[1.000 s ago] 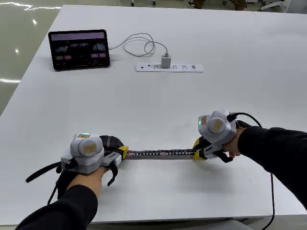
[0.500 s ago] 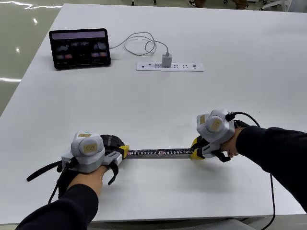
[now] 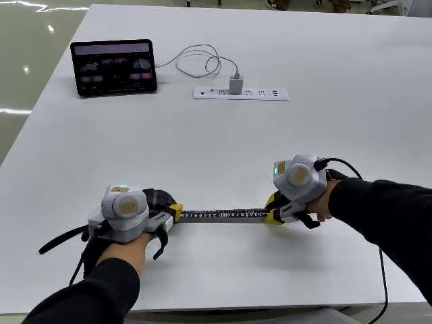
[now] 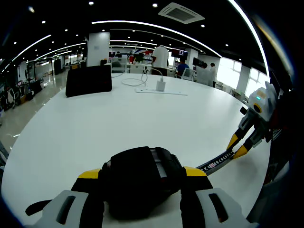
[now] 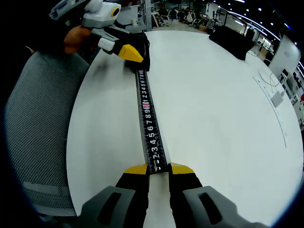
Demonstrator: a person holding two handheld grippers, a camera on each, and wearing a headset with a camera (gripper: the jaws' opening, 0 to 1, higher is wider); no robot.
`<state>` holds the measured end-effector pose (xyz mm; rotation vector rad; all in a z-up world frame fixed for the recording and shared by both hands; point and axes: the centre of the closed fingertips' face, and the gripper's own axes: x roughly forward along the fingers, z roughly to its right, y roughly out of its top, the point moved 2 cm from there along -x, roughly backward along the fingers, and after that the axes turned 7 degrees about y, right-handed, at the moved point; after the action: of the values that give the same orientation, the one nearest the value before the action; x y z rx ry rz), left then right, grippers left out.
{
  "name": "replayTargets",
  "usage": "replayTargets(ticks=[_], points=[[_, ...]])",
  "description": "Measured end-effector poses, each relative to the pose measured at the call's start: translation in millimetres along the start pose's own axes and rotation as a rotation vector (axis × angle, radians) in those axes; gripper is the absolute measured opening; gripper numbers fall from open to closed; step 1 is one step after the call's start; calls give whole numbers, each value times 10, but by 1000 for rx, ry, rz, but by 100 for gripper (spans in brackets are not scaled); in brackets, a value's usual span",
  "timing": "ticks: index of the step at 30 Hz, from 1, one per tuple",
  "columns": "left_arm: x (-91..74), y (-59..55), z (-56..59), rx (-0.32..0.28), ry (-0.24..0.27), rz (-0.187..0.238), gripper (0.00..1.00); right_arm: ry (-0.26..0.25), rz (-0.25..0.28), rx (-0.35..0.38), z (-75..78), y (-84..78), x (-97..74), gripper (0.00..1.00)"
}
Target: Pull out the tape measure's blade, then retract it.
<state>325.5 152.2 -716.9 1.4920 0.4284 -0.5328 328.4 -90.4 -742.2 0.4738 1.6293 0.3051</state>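
My left gripper [image 3: 167, 217] is at the lower left of the head view. Its jaws have yellow tips. They are spread wide around the case [image 4: 140, 183] of the tape measure and press on both its sides. The case is black, fat and round at the corners, mostly dull with a small shiny patch on top. It rests on the table [image 3: 283, 142], which is white, flat and smooth, with soft light spots on it.

The blade [image 3: 223, 215] comes out of the case and runs flat along the table toward the right of the head view. It is a thin, dark, stiff strip. In the right gripper view I can see pale numbers printed along it, with one red mark among them.

My right gripper [image 5: 158, 169] is at the lower right of the head view. Its yellow-tipped jaws are almost closed, with only a thin gap, and the end of the blade is pinched in that gap. Both grippers have grey, rounded plastic bodies.

At the upper left of the head view a tablet [image 3: 113, 67] stands tilted up, a black rectangle with a glowing screen. To its right lies a long, flat, white power strip [image 3: 256, 94]. A small white plug block [image 3: 235, 85] stands in it, and a thin pale cable [image 3: 196, 64] loops in curls from the plug toward the tablet. All of these are well apart from the tape measure.
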Motion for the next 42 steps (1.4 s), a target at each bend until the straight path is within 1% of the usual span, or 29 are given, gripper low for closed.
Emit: replayTargets(ticks=[22, 28, 39, 42], points=[[-1, -2, 0, 0, 1, -5, 61, -4, 11, 4, -12, 86, 60, 11], [5, 2, -2, -1, 1, -2, 61, 5, 23, -8, -13, 116, 82, 11], [7, -1, -6, -6, -1, -4, 61, -1, 28, -8, -30, 173, 116, 11], [9, -3, -6, -7, -3, -6, 61, -4, 36, 6, -33, 195, 131, 11]])
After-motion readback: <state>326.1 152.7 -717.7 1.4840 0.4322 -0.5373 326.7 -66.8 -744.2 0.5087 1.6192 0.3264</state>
